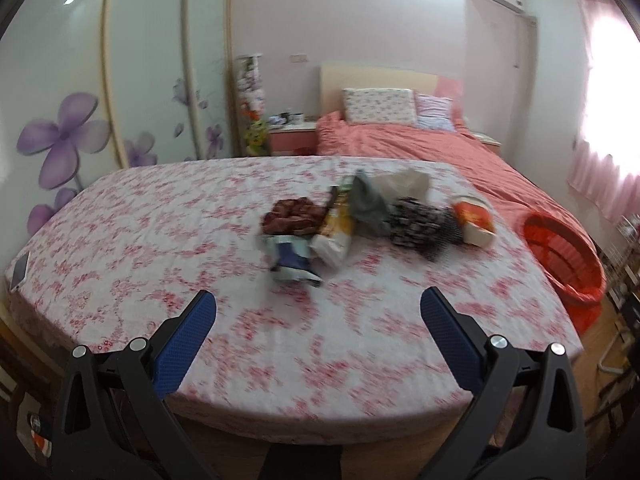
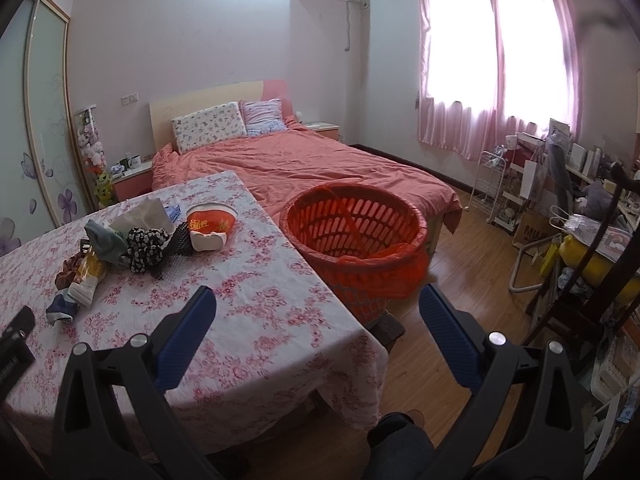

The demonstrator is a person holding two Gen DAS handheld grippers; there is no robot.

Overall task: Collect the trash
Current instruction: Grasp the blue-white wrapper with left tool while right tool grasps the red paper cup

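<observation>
A heap of trash lies on the table with the pink floral cloth: a blue-white wrapper, a yellow-white snack bag, a dark red wrapper, a grey-green rag, a black-white patterned piece and a red-white paper bowl. An orange slatted basket with an orange liner stands off the table's right edge. My left gripper is open and empty, short of the heap. My right gripper is open and empty, over the table's right edge, near the basket.
A phone lies at the table's left edge. A bed with a salmon cover stands behind the table. A wardrobe with purple flowers is on the left. Cluttered shelves and a chair line the right over wooden floor.
</observation>
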